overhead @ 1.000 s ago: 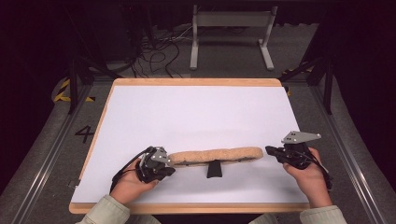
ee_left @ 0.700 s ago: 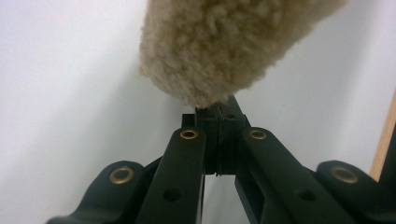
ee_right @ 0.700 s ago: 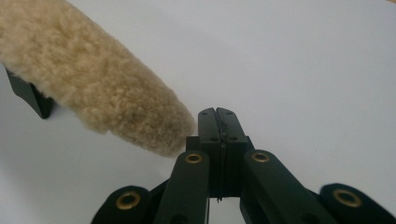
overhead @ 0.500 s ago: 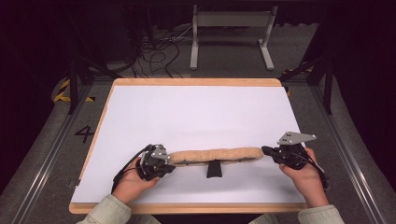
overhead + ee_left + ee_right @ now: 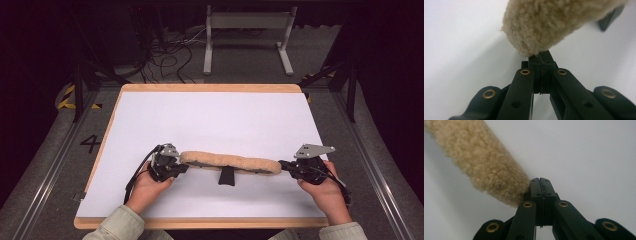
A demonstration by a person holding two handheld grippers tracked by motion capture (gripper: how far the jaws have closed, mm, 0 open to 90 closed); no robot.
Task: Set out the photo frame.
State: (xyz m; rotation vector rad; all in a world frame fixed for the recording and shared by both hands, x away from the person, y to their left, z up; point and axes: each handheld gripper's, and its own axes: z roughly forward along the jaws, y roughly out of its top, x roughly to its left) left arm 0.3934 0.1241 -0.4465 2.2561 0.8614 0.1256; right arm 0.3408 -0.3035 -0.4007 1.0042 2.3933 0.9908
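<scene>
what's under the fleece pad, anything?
Under the fleece pad, a black part juts out toward the person onto the white tabletop. How far it runs beneath is covered. The left gripper and right gripper sit shut at the pad's ends.

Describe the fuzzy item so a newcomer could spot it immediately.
On the white tabletop, look near the front edge, between the left gripper and right gripper. The long tan fleece-covered pad lies crosswise there, the one woolly thing among hard black parts.
</scene>
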